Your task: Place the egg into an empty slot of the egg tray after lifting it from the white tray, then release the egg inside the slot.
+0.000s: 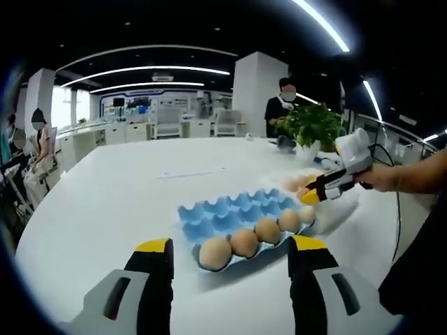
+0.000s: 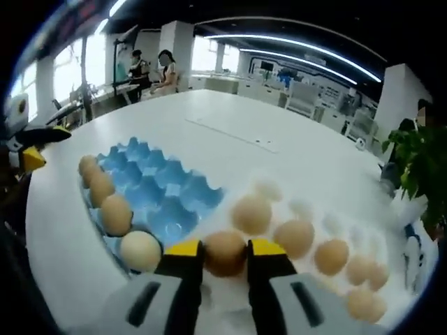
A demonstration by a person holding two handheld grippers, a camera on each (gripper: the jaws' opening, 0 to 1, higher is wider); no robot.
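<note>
A blue egg tray (image 1: 230,209) lies on the white table (image 1: 119,188), with several eggs (image 1: 244,242) in its near row and the other slots empty. My left gripper (image 1: 230,244) hovers open in front of it, holding nothing. Right of the blue tray (image 2: 157,199) sits the white tray (image 2: 302,208) with several brown eggs (image 2: 295,237). My right gripper (image 2: 225,248) is shut on one brown egg (image 2: 225,255) at the white tray's near edge, beside the blue tray's corner. In the left gripper view the right gripper (image 1: 312,193) comes in from the right, held by a hand.
A potted green plant (image 1: 314,125) stands behind the white tray, and a person (image 1: 283,101) stands beyond it. Other people sit at the far left (image 1: 35,139). The left gripper (image 2: 28,150) shows at the left edge of the right gripper view. A cable (image 1: 398,209) hangs from the right gripper.
</note>
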